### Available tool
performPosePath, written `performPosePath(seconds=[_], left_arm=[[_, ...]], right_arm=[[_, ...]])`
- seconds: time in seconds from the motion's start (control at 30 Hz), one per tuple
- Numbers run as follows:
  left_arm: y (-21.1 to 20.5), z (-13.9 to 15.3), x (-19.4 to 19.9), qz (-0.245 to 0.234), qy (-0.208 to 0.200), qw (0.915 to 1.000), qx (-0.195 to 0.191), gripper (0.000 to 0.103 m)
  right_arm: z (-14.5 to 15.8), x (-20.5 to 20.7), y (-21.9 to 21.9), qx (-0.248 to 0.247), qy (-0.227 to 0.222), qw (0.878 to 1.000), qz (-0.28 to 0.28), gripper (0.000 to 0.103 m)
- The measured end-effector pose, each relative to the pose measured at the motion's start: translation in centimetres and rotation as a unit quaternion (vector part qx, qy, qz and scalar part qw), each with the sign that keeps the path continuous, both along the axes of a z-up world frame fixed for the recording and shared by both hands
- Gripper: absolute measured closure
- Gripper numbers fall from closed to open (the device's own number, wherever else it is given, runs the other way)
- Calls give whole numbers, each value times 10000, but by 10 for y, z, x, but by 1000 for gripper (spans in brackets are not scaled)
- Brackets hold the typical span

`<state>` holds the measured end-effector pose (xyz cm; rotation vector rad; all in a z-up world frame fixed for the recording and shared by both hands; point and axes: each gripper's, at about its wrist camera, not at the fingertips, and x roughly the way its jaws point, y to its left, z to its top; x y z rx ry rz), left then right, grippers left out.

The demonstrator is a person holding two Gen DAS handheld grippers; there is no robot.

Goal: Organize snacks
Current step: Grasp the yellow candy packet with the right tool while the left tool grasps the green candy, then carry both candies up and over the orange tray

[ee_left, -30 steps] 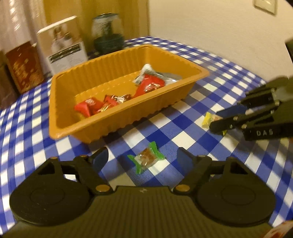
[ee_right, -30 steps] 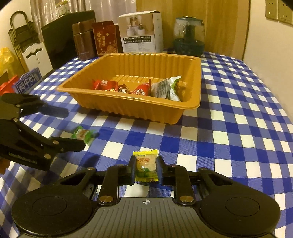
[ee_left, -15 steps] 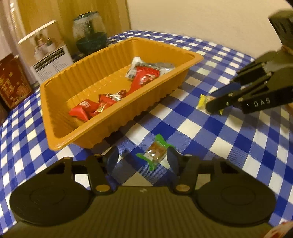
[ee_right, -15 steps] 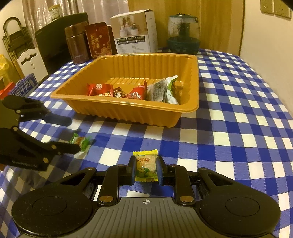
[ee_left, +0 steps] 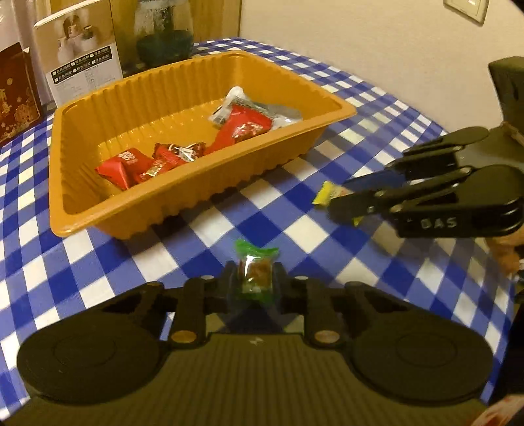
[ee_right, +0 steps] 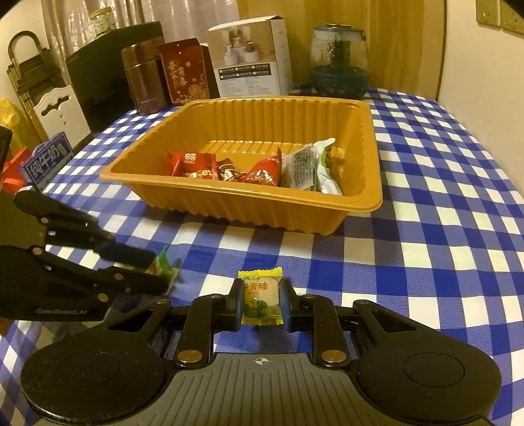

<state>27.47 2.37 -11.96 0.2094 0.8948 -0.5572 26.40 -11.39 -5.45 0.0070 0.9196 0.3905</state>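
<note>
A green-wrapped candy (ee_left: 254, 273) sits pinched between the fingers of the left gripper (ee_left: 253, 283), whose jaws have just been closing onto it, low over the blue checked tablecloth (ee_left: 196, 229). The right gripper (ee_right: 261, 300) is pressed together on a yellow-wrapped candy (ee_right: 261, 296). Both are near the front of an orange tray (ee_right: 294, 114) holding red and silver snack packets (ee_right: 258, 170). Only the right wrist view shows the brown canister (ee_right: 144, 82) and milk carton (ee_right: 46, 160) beyond; the left shows a wall switch (ee_left: 465, 8).
</note>
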Motion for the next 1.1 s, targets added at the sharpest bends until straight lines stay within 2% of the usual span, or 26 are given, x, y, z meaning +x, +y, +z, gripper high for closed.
performPosePath(seconds=[0.17,0.4,0.87,1.1], left_arm=[[-6,-2,-2,149,-79,9998,48,83],[-10,-3,-3,616,-112,9980,-19,80],[-22,-2,-15,1048,-60,9944,-80,84],[-20,8,-30,1350,-72,9902,-348,85]], right_arm=[[0,1,-2,0,15,10000,-66,80],[1,1,-1,11,6,10000,-54,80],[9,-4,5,79,21,9999,-86,80],[21,-13,8,59,-71,9999,-121,80]])
